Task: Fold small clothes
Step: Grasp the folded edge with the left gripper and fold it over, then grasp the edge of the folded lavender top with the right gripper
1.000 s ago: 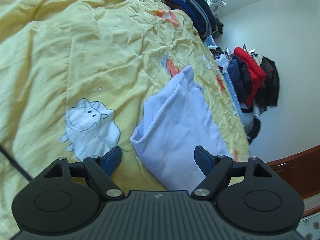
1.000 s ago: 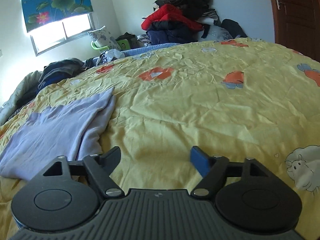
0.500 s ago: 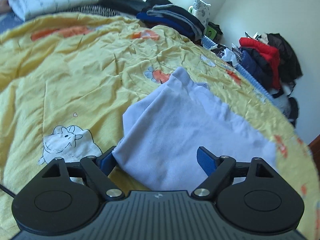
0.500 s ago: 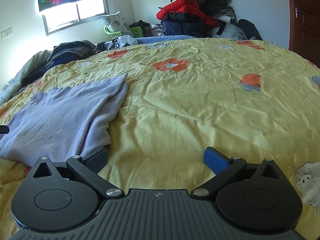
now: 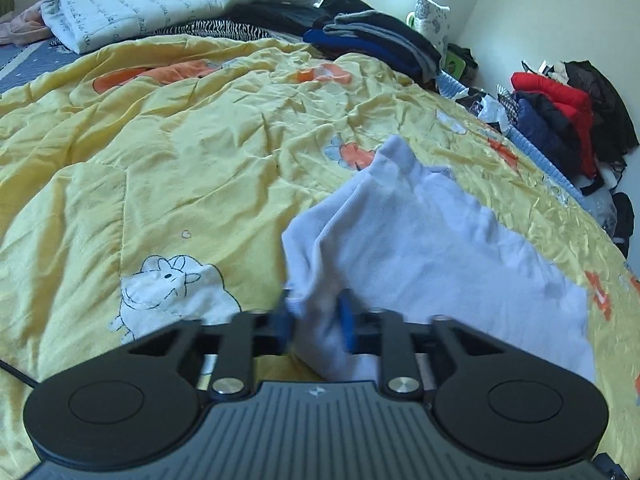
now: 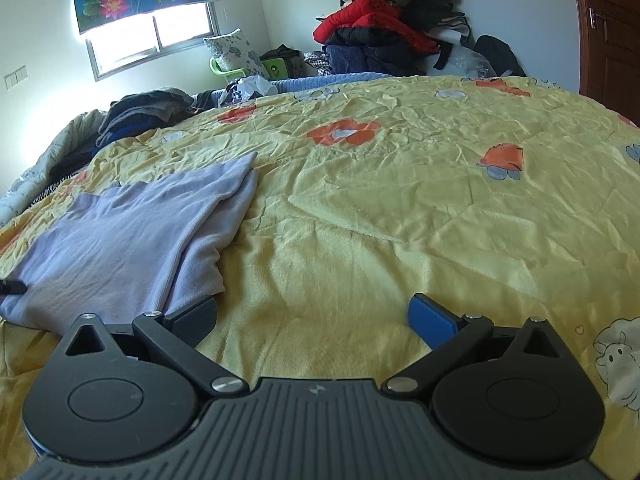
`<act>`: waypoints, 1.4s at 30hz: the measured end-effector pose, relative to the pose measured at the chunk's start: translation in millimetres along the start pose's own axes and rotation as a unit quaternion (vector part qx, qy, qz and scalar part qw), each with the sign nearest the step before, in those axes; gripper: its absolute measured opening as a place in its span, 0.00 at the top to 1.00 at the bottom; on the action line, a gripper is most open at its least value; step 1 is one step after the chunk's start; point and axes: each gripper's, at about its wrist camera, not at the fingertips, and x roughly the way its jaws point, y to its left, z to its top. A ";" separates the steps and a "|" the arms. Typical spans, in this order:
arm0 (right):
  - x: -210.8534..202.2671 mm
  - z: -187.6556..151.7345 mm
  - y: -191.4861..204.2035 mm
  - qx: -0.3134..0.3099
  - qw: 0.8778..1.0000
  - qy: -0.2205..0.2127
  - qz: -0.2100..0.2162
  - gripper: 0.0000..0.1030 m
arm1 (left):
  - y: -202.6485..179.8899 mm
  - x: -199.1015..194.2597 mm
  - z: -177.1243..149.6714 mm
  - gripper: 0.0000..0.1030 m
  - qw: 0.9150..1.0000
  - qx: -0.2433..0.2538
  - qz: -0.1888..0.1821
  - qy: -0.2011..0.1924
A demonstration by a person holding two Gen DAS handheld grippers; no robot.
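left hand-held gripper (image 5: 316, 320) | right hand-held gripper (image 6: 312, 316): black ribbed housing | blue pads | silver screws

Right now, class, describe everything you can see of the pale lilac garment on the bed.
The lilac garment is a soft, knit-looking cloth, partly folded, lying flat on the yellow quilt. One folded layer overlaps another along its right side in the right wrist view. The left gripper has just closed on its near corner, bunching the cloth between the blue fingers. The open right gripper sits beside it, with nothing between its fingers.
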 end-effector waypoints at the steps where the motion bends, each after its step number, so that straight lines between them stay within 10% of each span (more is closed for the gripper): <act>1: -0.2 0.0 -0.3 0.001 1.000 0.000 0.001 0.02 | 0.5 -1.2 0.1 0.88 1.000 -0.001 -0.002 -0.001; 13: -2.3 -0.4 -2.8 0.011 1.000 -0.004 0.008 0.02 | -65.3 -49.2 -2.2 0.92 0.992 0.102 -0.043 -0.064; 17: -3.6 -0.7 -3.6 0.016 1.000 -0.006 0.011 0.02 | -129.3 -73.5 -39.6 0.96 0.953 0.263 -0.116 -0.094; 20: -4.3 -1.3 -4.7 0.020 1.000 -0.008 0.013 0.03 | -165.0 -65.6 -85.1 0.97 0.915 0.363 -0.170 -0.042; 24: -5.0 -1.7 -4.5 0.022 1.000 -0.009 0.014 0.03 | -173.7 -35.8 -118.3 0.98 0.904 0.384 -0.185 0.036; 34: -8.4 -1.3 -16.8 0.055 0.998 -0.017 0.040 0.02 | -136.9 -83.7 -102.8 0.84 0.875 0.408 -0.260 -0.021; 37: -14.4 7.2 -34.1 0.119 0.991 -0.009 0.065 0.04 | -114.0 -90.4 -86.8 0.11 0.889 0.386 -0.241 -0.050; 42: -21.6 48.9 -17.7 0.165 0.966 0.017 0.196 0.07 | -59.1 -72.8 -35.9 0.02 0.945 0.233 -0.209 -0.099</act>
